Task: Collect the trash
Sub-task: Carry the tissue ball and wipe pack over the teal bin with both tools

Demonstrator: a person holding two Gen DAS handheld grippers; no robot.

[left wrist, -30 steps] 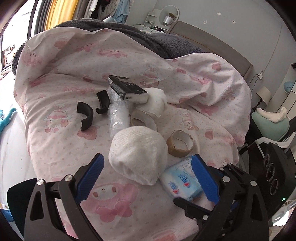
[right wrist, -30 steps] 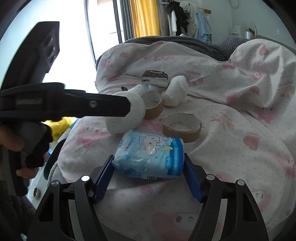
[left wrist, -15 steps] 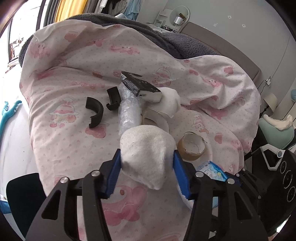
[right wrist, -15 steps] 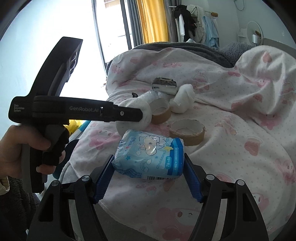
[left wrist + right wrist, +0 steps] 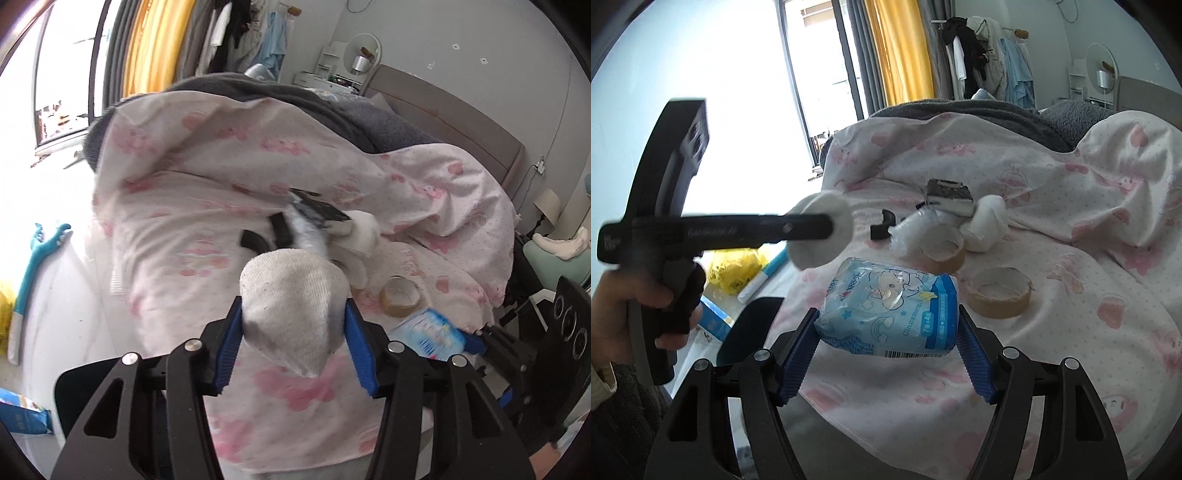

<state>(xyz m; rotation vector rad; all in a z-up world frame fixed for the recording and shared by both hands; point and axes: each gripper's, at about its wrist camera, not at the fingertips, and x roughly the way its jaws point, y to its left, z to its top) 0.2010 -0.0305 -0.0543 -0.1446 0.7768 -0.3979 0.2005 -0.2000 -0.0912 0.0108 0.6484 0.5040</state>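
- Grip check: left gripper (image 5: pixel 293 326) is clamped on the white knit bundle (image 5: pixel 291 306), right gripper (image 5: pixel 886 334) is clamped on the blue tissue pack (image 5: pixel 890 314). Both items are clear of the pink quilt (image 5: pixel 1089 229), held above its near edge.
- Bundle is soft and sags below the pads, so I'd keep the squeeze steady and carry it level; a loose grip could let it slide out.
- Tissue pack is pinched across its ends and the film looks slick. Avoid quick swings on the way to the bin.
- No bin visible in either view, so I can't tell where the drop goes. A yellow bag (image 5: pixel 733 269) sits on the floor at left; possibly that.
- Remaining on the quilt, farther in: two cardboard tape rings (image 5: pixel 999 291), a white wad (image 5: pixel 984 225), crumpled clear plastic (image 5: pixel 912 230), a black-and-silver box (image 5: pixel 947 195), black curved pieces (image 5: pixel 882 225).
- Surface is lumpy bedding over a grey blanket (image 5: pixel 369 118), so things can roll or sink into folds.
- Room: bright window with yellow curtain (image 5: pixel 897 48) at far left, clothes on a rack (image 5: pixel 982 55), headboard (image 5: pixel 454 122) at far right.
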